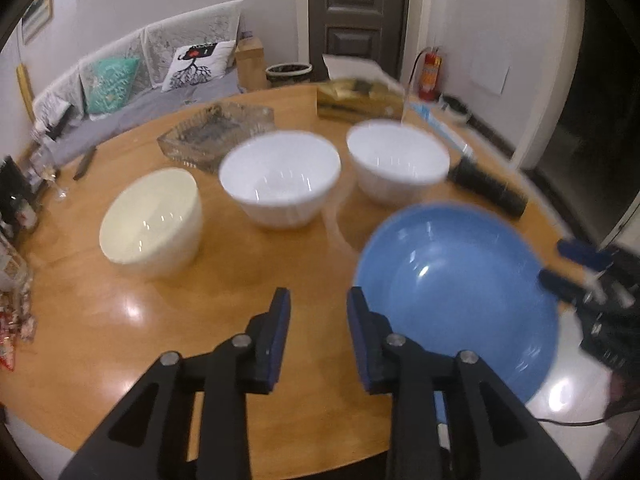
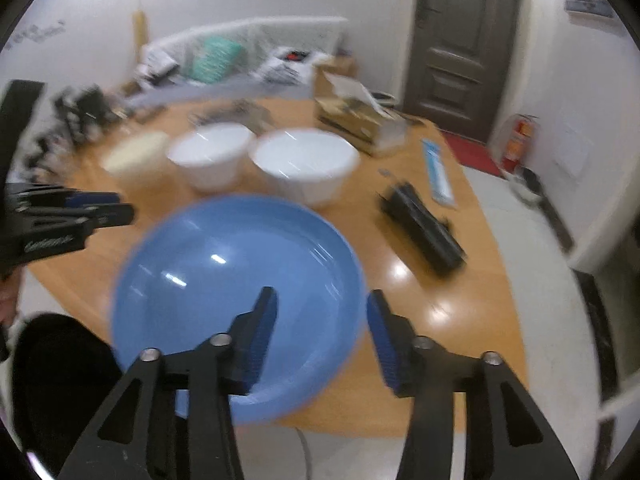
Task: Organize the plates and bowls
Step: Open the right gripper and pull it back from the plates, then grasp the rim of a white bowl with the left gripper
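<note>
A blue plate (image 1: 456, 300) lies at the near edge of the round wooden table (image 1: 120, 340); it also shows in the right wrist view (image 2: 224, 288). Behind it stand a cream bowl (image 1: 152, 224) and two white bowls (image 1: 280, 184) (image 1: 396, 160). My left gripper (image 1: 318, 308) is open and empty, just left of the plate. My right gripper (image 2: 322, 312) is open over the plate's right rim, one finger inside and one outside. The right gripper also shows at the plate's right edge in the left wrist view (image 1: 568, 268).
A glass tray (image 1: 216, 132), a gold box (image 1: 356, 100), a black hairbrush (image 1: 488, 188) and a blue packet (image 2: 438, 172) lie on the table. Clutter (image 1: 16, 208) sits at the table's left edge. A sofa (image 1: 140, 80) and a door (image 1: 356, 16) are behind.
</note>
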Tool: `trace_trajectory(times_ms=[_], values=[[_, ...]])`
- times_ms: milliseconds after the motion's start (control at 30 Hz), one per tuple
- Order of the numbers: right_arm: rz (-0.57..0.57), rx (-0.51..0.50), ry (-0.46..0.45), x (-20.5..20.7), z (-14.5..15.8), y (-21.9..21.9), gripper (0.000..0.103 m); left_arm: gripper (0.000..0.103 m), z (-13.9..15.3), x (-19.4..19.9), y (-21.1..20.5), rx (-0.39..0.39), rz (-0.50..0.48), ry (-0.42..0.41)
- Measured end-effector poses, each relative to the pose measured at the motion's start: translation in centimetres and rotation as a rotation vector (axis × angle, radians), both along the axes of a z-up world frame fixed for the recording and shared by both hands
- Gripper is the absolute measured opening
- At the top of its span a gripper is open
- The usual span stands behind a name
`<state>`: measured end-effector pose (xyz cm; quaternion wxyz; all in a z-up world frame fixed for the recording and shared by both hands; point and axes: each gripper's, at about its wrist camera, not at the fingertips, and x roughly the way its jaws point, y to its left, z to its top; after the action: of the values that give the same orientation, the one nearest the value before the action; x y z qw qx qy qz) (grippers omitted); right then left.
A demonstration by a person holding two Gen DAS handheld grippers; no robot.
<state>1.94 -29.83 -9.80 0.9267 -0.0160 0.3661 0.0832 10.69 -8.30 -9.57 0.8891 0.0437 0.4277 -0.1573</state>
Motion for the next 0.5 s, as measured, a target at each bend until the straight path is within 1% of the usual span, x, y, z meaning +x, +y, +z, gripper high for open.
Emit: trace_trajectory(times_ms=[33,67,100,167,233,267,300,333,367,433,500], values=[[0.049,0.038,-0.015,0.4,0.9,0.4,0.046,0.029,0.8,0.5,0.7,-0.019,-0.008,0.005],[0.094,0.063,-0.029,0.8,1.6,1.0,0.049,0.029,1.6,1.1,1.3,-0.025,-0.015,0.004],[0.132,0.078,-0.041,1.2,2.2,1.5,0.055,0.031,2.5,1.8,1.9,-0.029,-0.028,0.001],[0.198,0.085,-0.063,2.3,3.3,2.8,0.061,0.038,4.0,3.5,3.0,-0.034,-0.044,0.009],[0.245,0.074,-0.08,3.5,4.1,4.3,0.066,0.042,5.5,5.2,3.5,0.018,-0.045,-0.015],[0.269,0.069,-0.084,4.1,4.3,5.2,0.07,0.042,5.9,6.1,3.6,0.045,-0.055,-0.021],[0.302,0.062,-0.084,5.1,4.5,6.3,0.073,0.044,6.1,7.1,3.7,0.063,-0.067,-0.016],[0.32,0.057,-0.084,5.6,4.4,6.9,0.073,0.047,6.2,8.1,3.7,0.073,-0.079,-0.002],[0.346,0.05,-0.08,6.3,4.4,7.8,0.074,0.047,6.0,9.4,3.8,0.078,-0.092,0.024],[0.388,0.036,-0.065,8.0,3.9,9.7,0.078,0.047,5.2,11.6,3.7,0.096,-0.099,0.06],[0.405,0.015,-0.049,9.4,3.1,10.9,0.082,0.047,4.1,13.7,3.5,0.124,-0.097,0.09]])
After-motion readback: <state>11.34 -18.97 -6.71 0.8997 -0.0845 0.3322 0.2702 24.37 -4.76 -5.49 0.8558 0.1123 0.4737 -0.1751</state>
